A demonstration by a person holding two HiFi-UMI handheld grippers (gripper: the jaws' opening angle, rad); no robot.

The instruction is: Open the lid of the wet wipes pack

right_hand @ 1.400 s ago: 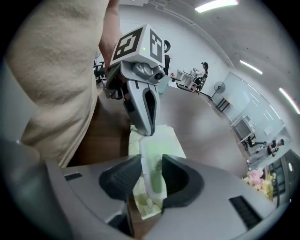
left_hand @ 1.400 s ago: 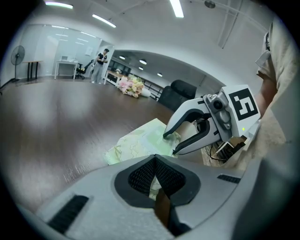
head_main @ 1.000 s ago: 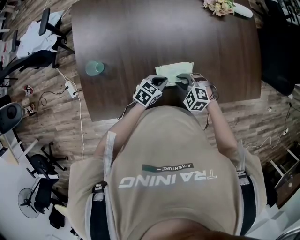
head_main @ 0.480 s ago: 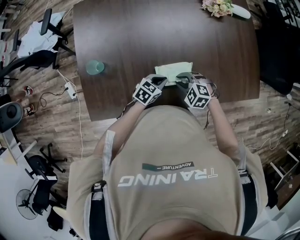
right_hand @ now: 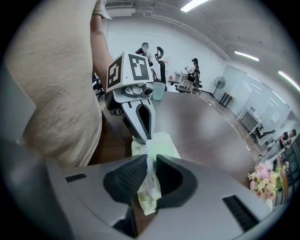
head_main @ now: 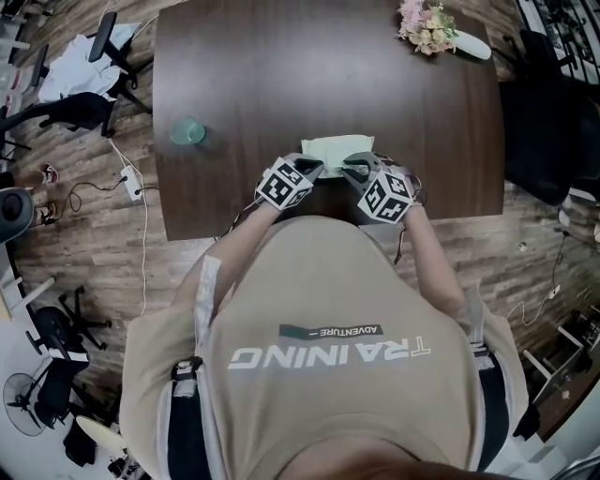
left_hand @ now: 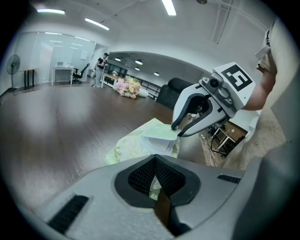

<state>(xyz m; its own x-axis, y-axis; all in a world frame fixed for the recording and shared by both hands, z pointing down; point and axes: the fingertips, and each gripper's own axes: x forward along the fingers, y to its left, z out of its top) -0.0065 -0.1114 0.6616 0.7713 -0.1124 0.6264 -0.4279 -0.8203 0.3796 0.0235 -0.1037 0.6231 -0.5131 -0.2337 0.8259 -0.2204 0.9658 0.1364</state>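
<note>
The pale green wet wipes pack (head_main: 334, 148) lies flat near the table's front edge. My left gripper (head_main: 307, 169) is at its near left end; in the left gripper view the left gripper (left_hand: 155, 180) is shut on that end of the pack (left_hand: 131, 143). My right gripper (head_main: 359, 167) is at the near right. Its jaws are closing, and the thin lid flap (right_hand: 151, 164) stands edge-on between the pads with a small gap still showing. In the left gripper view the lid (left_hand: 159, 132) is raised a little off the pack at the right gripper (left_hand: 176, 131).
A green cup (head_main: 187, 131) stands at the table's left side and a flower bunch (head_main: 427, 26) lies at the far right. The dark wood table (head_main: 281, 75) ends just in front of my body. Office chairs and cables are on the floor at the left.
Both grippers have stayed at the pack's near edge. The head view has shifted slightly, so the table sits a little differently in the picture.
</note>
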